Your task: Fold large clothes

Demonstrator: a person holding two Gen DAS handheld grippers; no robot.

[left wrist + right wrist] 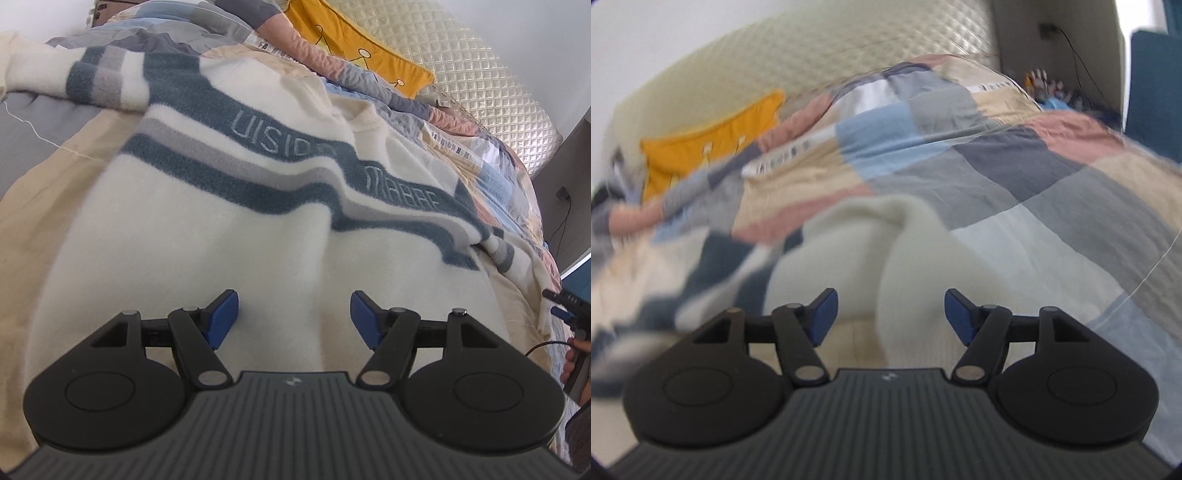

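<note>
our left gripper (293, 319) has its blue fingers (223, 317) spread apart and they grasp nothing; between them we see only the plain white lower part of the sweater (207, 229), which lies flat under and ahead of them. farther from the fingers, blue and grey stripes with knitted letters cross the chest of the sweater, and one sleeve (48, 74) reaches toward the upper left. our right gripper (890, 319) is also released, its fingers (823, 317) wide apart. a white fold of the sweater (905, 266) rises in the gap between them, but the pads do not press on it. this view is blurred. the sweater lies on a patchwork quilt (1015, 155) on the bed, with a yellow pillow (354, 40) against the quilted headboard (480, 66). at the right edge of the left view a hand (576, 354) holds the other gripper.
</note>
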